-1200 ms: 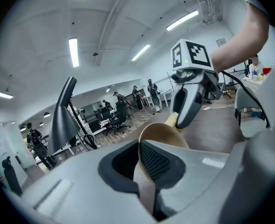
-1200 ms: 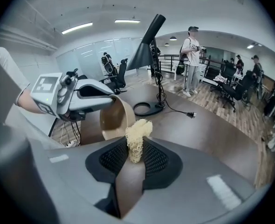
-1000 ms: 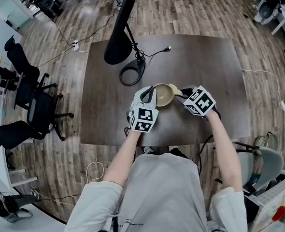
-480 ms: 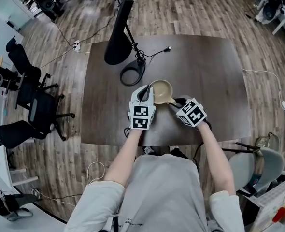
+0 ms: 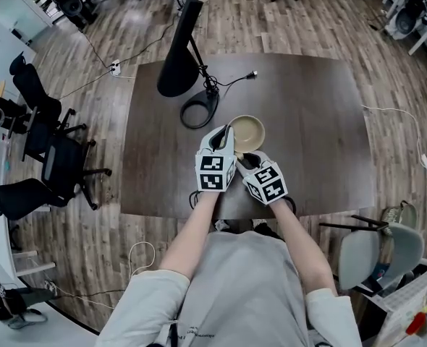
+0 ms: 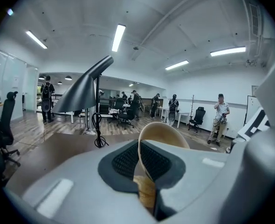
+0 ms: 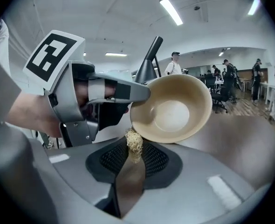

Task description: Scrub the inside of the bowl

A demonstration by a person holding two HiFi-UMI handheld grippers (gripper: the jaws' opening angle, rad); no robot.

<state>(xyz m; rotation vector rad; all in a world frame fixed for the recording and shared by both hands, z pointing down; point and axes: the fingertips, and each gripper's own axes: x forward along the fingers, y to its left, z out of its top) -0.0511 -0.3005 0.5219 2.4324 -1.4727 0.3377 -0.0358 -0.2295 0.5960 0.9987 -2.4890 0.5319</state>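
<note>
Now, nearest the front edge of the dark brown wooden tabletop [image 5: 315, 121], the right tongs [image 7: 133, 158] point away from the person and a little to the left. They are pressed together on a small straw-coloured fibrous scrubbing tuft [image 7: 134, 143], which stands up from their tips. The right forearm runs back from them almost straight toward the person's body.

Just beyond and to the left, the left tongs [image 6: 146, 164] are clamped on the rim of the tan, round, smooth bowl [image 7: 175, 108], with one pad inside the wall and one outside. The left forearm comes in nearly parallel to the right one, so the two marker cubes sit side by side.

The bowl is about at the middle of the tabletop. It is tipped on the left tongs' grip so that its opening faces the right tongs. Whether its base touches the tabletop cannot be told.

The next move seems to turn on one relation. In the right gripper view the tuft meets the bowl at the lower left of the rim, on or just under the lip, not inside. The hollow lies above it, ahead and slightly to the right. The right hand is the nearer and the free one, so it would need to lift the tuft over the lip and push it forward into the hollow.

Farther back, toward the far left corner, a black desk lamp [image 5: 179, 53] stands well clear of both hands.
</note>
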